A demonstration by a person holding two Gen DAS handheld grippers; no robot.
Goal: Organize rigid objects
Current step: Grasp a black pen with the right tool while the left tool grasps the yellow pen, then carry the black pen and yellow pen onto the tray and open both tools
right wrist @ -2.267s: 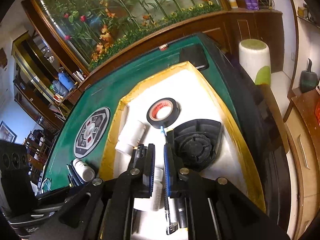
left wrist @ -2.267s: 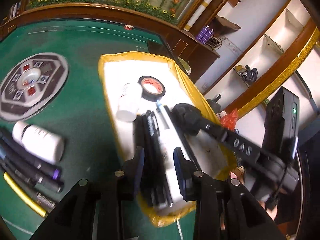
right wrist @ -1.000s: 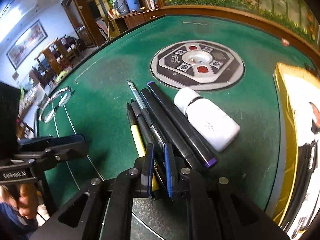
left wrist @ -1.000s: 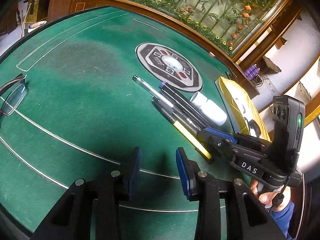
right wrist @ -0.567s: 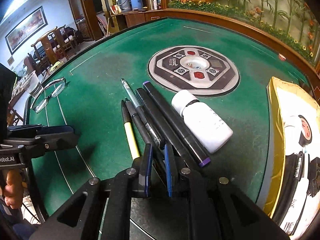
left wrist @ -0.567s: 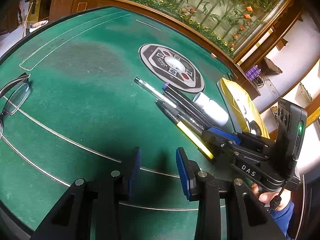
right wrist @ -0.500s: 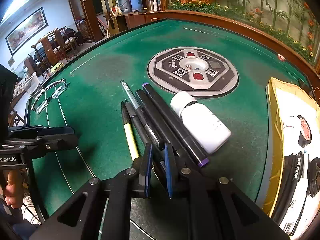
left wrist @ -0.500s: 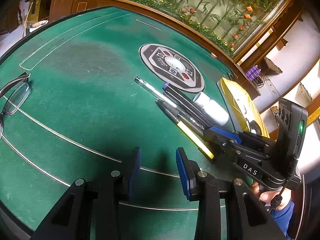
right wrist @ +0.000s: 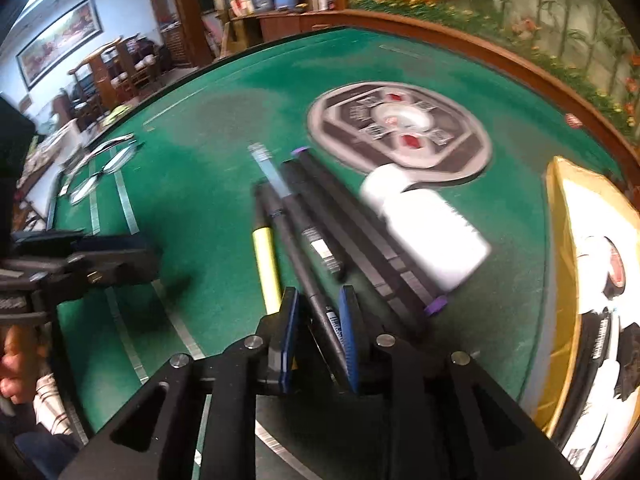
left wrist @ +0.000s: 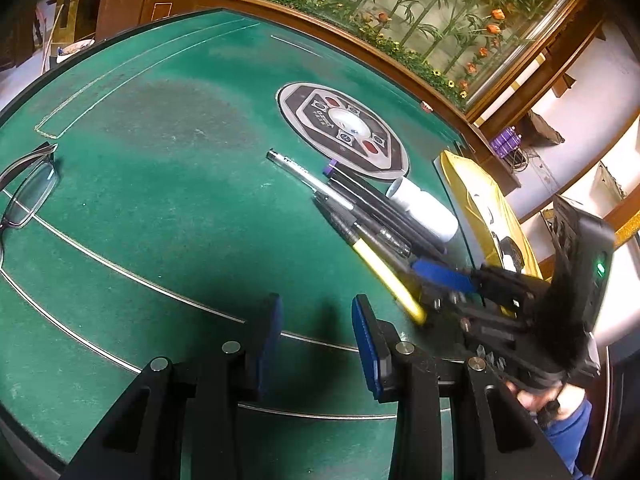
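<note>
Motion blur smears the white bottle point(right wrist: 424, 228) and pens point(right wrist: 320, 236).

Bare felt point(left wrist: 168, 200) left; pens point(left wrist: 360, 216), bottle point(left wrist: 424, 210) crowd right.

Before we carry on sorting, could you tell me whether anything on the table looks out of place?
The eyeglasses lie alone at the far left edge of the green table, well apart from the pens and white bottle.
</note>
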